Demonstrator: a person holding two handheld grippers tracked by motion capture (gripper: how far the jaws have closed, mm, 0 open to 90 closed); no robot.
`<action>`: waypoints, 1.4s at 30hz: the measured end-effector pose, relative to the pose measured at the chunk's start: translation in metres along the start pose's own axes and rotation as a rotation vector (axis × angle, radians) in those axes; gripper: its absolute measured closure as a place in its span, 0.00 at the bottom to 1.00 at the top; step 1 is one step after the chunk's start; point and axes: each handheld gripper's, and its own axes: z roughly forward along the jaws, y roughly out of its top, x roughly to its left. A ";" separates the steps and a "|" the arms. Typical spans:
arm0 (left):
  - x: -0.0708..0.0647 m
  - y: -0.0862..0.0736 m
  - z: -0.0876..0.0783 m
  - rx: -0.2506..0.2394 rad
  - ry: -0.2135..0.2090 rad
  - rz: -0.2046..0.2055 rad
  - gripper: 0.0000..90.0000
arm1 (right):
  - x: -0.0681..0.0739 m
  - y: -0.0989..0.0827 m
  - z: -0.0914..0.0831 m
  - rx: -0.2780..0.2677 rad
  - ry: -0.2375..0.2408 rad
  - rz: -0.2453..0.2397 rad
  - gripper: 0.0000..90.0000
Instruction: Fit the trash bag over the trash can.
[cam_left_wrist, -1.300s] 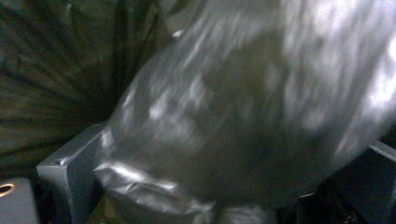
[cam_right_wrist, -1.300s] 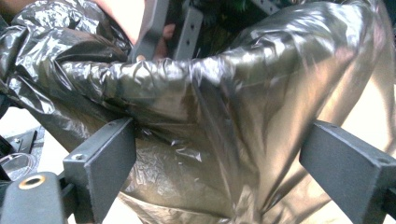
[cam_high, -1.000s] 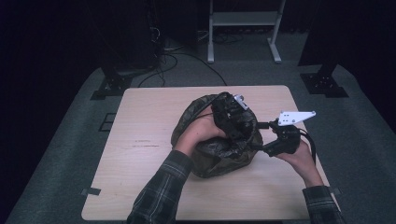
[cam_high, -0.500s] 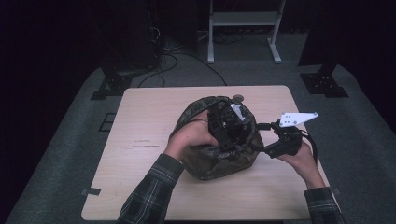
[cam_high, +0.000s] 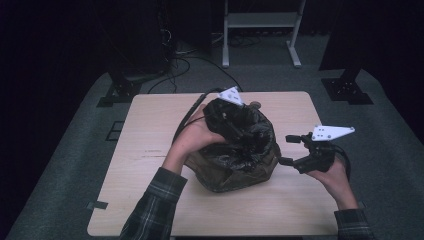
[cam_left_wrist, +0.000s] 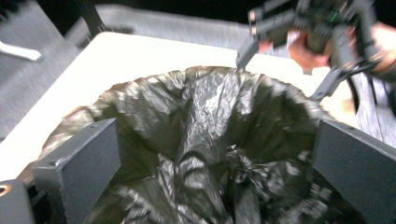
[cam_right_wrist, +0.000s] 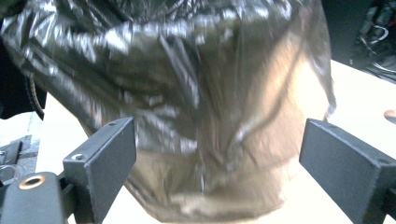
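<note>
Beside right gripper (cam_high: 292, 149) (jaws wide, empty): lined bag (cam_high: 235, 165); left gripper (cam_left_wrist: 215, 158) wide above opening.

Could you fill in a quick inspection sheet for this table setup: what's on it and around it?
Surface: light wooden table, bare around the bag.
Job's things: crumpled black plastic bag lining a brownish container, mouth open.
Clutter: small round brown thing at the far edge.
Grippers: left gripper over the bag's mouth, jaws open; right gripper beside the bag, jaws open.
Cables: black cable trails from the left gripper.
Surroundings: grey carpet, white metal stand.
</note>
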 end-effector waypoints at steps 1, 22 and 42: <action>-0.003 -0.003 -0.009 -0.018 0.009 0.002 0.00 | 0.001 -0.004 -0.003 0.005 -0.007 0.003 0.11; -0.075 -0.190 -0.100 -0.087 0.198 -0.128 0.00 | 0.025 -0.080 -0.041 0.155 -0.187 0.044 0.11; -0.087 -0.299 -0.066 0.134 0.255 -0.242 0.00 | 0.030 -0.132 -0.027 0.358 -0.246 0.040 0.11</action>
